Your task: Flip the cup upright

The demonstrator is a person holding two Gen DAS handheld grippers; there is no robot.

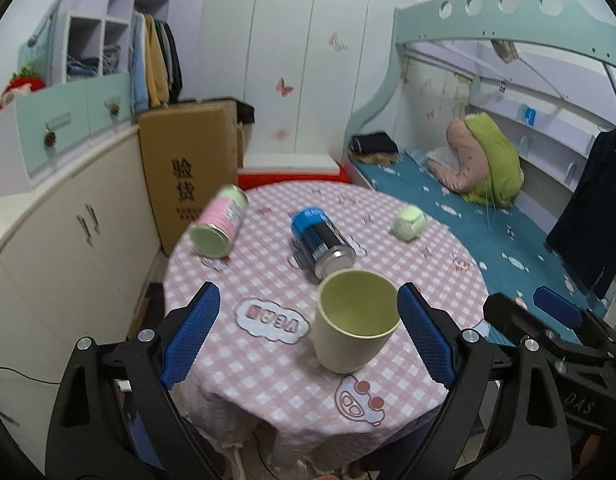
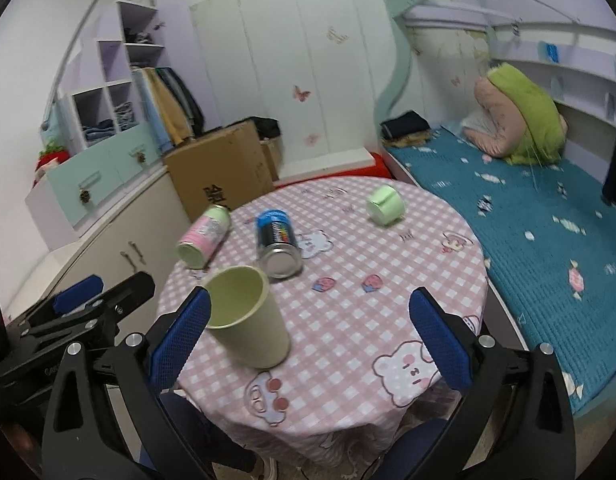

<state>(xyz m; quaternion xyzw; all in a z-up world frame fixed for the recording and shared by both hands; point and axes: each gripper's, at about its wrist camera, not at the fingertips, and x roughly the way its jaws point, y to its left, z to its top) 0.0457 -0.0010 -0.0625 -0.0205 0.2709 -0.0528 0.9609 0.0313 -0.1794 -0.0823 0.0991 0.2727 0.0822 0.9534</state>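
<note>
A pale green cup (image 1: 354,324) stands upright, mouth up, near the front of the round table (image 1: 436,280); it also shows in the right wrist view (image 2: 248,320). My left gripper (image 1: 308,344) is open, its blue pads either side of the cup without touching it. My right gripper (image 2: 312,336) is open and empty, the cup just inside its left pad. A second small green cup (image 2: 384,205) lies on its side at the far right of the table, also seen in the left wrist view (image 1: 409,222).
A blue can (image 1: 322,242) and a pink can (image 1: 220,226) lie on their sides on the pink checked cloth. A cardboard box (image 1: 188,168) and cabinets (image 1: 64,240) stand left. A bed (image 2: 548,232) runs along the right.
</note>
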